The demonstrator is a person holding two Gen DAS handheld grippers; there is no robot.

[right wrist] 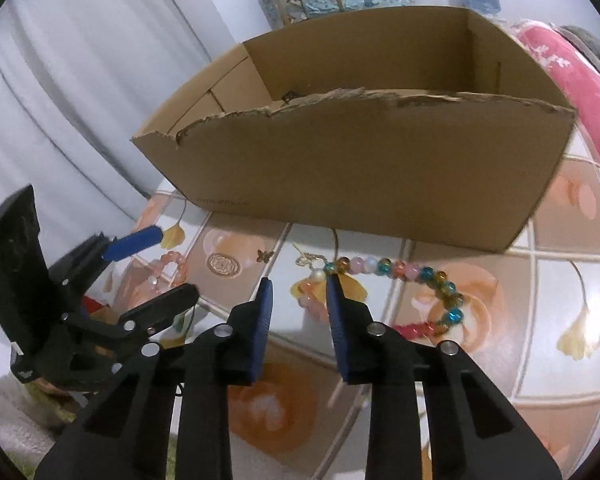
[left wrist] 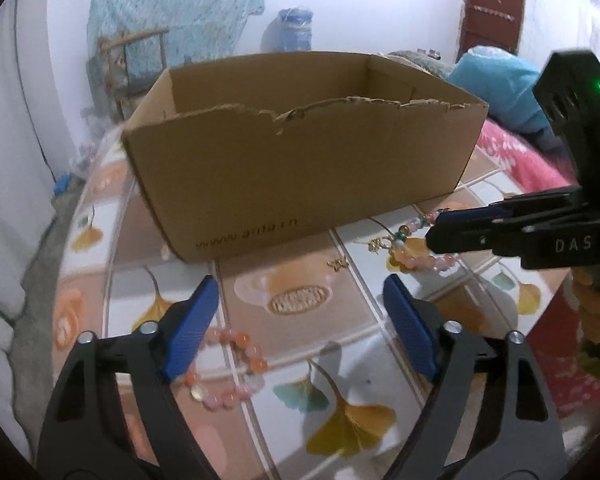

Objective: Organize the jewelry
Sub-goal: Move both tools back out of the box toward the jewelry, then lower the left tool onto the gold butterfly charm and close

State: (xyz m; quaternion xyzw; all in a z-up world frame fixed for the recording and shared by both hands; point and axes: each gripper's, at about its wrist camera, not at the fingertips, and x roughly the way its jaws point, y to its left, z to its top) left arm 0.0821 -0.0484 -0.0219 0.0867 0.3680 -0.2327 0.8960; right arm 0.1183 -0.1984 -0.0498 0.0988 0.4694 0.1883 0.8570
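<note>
Right now your left gripper [left wrist: 298,296] hangs wide open over the pink bead bracelet [left wrist: 236,364] on the patterned tabletop [left wrist: 340,344], while your right gripper [right wrist: 298,294], jaws narrowed but gripping nothing, sits at the multicolored bead strand [right wrist: 404,272] just before the cardboard box [right wrist: 360,168].

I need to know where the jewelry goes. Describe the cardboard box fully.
The cardboard box is plain brown corrugated card, rectangular and open at the top. Its flaps look torn off, leaving a ragged near rim. A faint printed web address runs low on the near wall. It stands upright on the patterned tabletop, behind the beaded bracelets. Most of the floor is hidden by the near wall; one small dark item shows in the right wrist view, unidentifiable. Neither gripper touches the box.
</note>
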